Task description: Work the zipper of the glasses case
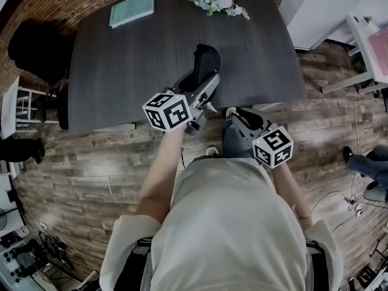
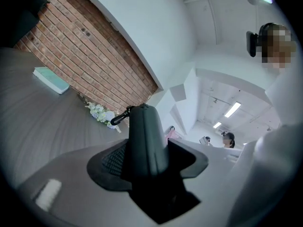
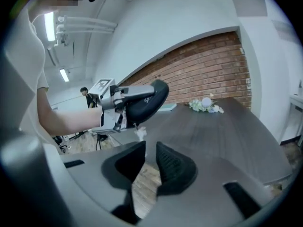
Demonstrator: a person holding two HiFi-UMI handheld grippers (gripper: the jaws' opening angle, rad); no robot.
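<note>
1. Currently the left gripper (image 1: 205,94) is clamped on the black glasses case (image 1: 205,62). It holds the case just above the centre of the head view, over the near part of the dark table (image 1: 121,71).
2. In the left gripper view the case (image 2: 147,141) stands upright between the two pads, which press on its sides. A small black tab (image 2: 118,118) sticks out at its top end.
3. The right gripper (image 1: 240,115) sits right of centre in the head view, near the table's near edge and apart from the case.
4. In the right gripper view its jaws (image 3: 149,157) stand a narrow gap apart with nothing between them. The case (image 3: 147,103) shows beyond them, upper left of the jaws.
5. A teal book (image 1: 131,9) lies at the table's upper left, and a spray of flowers (image 1: 219,2) lies at its top edge.
</note>
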